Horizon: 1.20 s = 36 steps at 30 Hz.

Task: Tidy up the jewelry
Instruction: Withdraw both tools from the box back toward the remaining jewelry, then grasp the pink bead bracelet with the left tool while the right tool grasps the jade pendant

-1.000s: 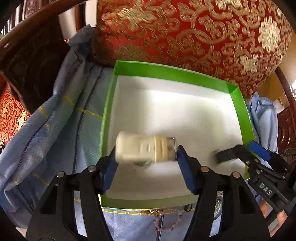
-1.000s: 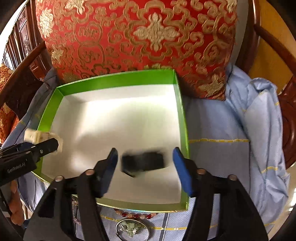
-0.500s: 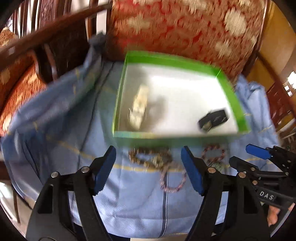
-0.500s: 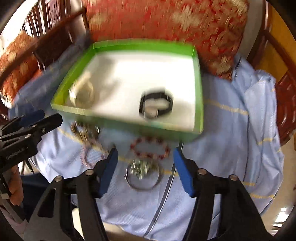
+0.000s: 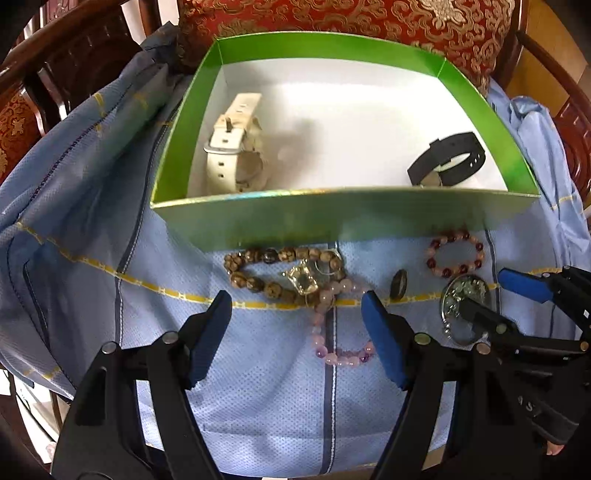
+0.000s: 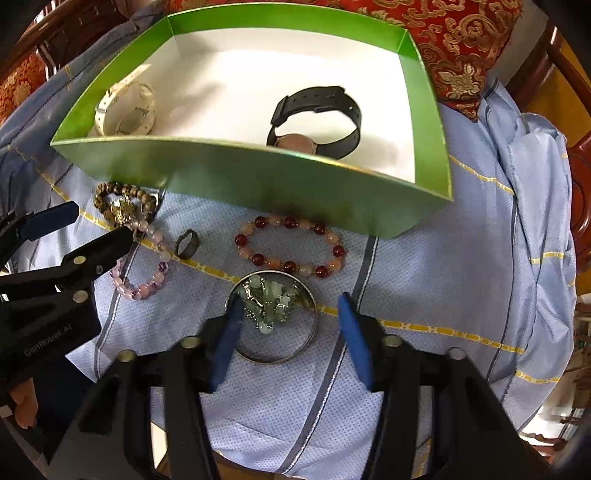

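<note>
You are holding your left tongs [image 5: 295, 314] spread wide apart and gripping nothing, the blue pads hanging just above the pink bead bracelet [image 5: 334, 325] and the brown bead bracelet [image 5: 273, 275], which are lying tangled together with a clear faceted charm [image 5: 303, 281] on the blue cloth [image 5: 258, 406]. Your right tongs [image 6: 291, 314] are likewise standing wide apart and empty, bracketing the thin metal bangle [image 6: 273, 319] with its cluster of pale green charms. White lettering reading "GenRobot.AI" is showing on the black body of the left tool in the right wrist view; in the left wrist view only the letters "AS" are showing on the right tool. The cloth is looking woven and dotted, with yellow and dark stripes running across it. A little farther on, a small dark ring [image 6: 186, 243] is resting beside a round bracelet of red and peach beads [image 6: 291, 245], both just in front of the green box [image 6: 258, 177]. Inside that shiny cardboard box, on its white floor, a white strap watch [image 5: 236, 146] is sitting at the left and a black strap watch [image 6: 317, 120] at the right, well apart. A second ago each watch was clamped in your tongs over the box; now both are lying released inside and you have pulled back. Behind the box, a red cushion [image 5: 351, 18] with gold brocade is leaning.
</note>
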Each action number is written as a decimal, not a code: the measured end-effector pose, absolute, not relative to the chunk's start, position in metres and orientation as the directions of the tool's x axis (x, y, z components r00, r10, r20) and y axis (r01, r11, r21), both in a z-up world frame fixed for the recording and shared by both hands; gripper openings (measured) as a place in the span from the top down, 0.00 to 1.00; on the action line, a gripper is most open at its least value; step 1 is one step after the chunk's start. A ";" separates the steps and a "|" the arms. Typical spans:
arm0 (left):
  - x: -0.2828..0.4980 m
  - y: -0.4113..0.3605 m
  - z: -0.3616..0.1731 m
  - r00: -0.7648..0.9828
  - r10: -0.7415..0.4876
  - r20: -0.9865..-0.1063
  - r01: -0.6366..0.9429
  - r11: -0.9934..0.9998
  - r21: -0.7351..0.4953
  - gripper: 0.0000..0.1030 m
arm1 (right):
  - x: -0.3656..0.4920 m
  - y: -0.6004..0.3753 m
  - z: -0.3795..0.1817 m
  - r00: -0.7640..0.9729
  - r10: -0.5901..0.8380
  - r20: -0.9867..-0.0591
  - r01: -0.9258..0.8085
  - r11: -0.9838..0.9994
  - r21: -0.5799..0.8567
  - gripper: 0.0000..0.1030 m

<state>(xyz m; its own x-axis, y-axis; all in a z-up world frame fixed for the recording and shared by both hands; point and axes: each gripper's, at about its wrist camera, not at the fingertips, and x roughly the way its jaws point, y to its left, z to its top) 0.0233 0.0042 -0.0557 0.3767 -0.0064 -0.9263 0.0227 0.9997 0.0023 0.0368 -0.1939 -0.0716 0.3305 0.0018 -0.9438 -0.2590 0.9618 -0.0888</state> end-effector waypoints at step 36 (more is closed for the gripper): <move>0.043 0.020 -0.071 0.307 -0.052 -0.950 -0.059 0.995 -0.074 0.52 | 0.034 -0.198 -0.059 0.355 0.103 -0.929 -0.256 0.967 0.010 0.88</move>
<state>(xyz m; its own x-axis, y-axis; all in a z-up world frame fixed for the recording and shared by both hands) 0.0434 0.0200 -0.0707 0.3071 -0.0523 -0.9502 -0.0595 0.9955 -0.0740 0.0335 -0.1985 -0.0586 0.3546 0.1034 -0.9293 -0.2562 0.9666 0.0098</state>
